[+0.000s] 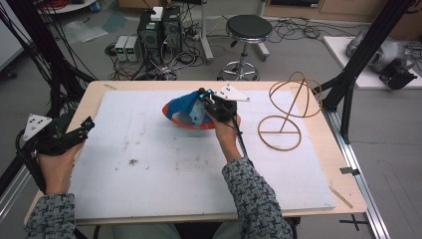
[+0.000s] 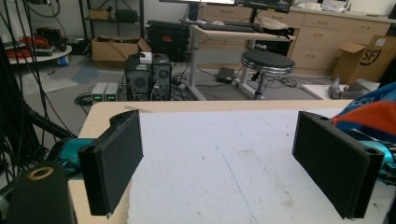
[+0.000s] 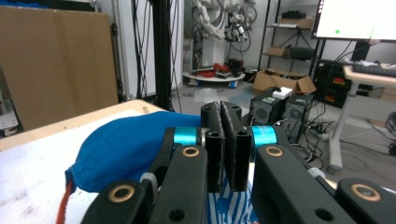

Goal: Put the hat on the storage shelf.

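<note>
A blue cloth piece with an orange rim (image 1: 181, 110) lies bunched at the far middle of the white board (image 1: 149, 169). My right gripper (image 1: 203, 95) is at its right side, jaws shut on a fold of it. In the right gripper view the two pads (image 3: 227, 112) stand pressed together, with blue-and-white striped lining (image 3: 233, 205) below them and the blue cloth (image 3: 126, 144) bulging to the left. My left gripper (image 1: 85, 125) rests at the table's left edge, open, with nothing between its jaws (image 2: 219, 163). The cloth's orange and blue edge (image 2: 369, 114) shows at the right of that view.
A stand of thin wooden hoops (image 1: 288, 107) sits on the right part of the table. Beyond the far edge are a black stool (image 1: 248, 29) and computer boxes (image 1: 159, 30) among cables on the floor. Black frame posts (image 1: 358, 59) rise at the right.
</note>
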A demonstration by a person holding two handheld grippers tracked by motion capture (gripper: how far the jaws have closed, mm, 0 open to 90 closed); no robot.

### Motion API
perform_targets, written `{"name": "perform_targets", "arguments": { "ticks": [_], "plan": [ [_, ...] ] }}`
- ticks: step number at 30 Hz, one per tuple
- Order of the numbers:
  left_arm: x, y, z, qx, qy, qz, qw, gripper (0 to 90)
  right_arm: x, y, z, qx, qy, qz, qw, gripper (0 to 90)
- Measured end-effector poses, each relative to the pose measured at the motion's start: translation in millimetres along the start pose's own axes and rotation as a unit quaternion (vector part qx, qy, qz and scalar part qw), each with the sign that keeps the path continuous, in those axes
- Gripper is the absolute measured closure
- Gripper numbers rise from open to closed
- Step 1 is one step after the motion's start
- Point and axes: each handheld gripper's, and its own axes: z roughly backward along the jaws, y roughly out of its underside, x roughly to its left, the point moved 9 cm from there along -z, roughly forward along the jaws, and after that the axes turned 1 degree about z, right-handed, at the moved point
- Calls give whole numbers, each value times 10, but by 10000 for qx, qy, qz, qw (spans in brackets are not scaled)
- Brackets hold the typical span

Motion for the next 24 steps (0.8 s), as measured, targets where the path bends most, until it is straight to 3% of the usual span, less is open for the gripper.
{"name": "perform_targets", "arguments": {
  "ticks": [9, 24],
  "plan": [
    [-14, 11, -9, 33, 20, -22, 10000, 164, -147, -397, 130, -154, 20, 213, 9997, 882],
    [-9, 19, -13, 46, 13, -19, 10000, 164, -487, -1228, 410, -765, 144, 470, 9959, 881]
  ]
}}
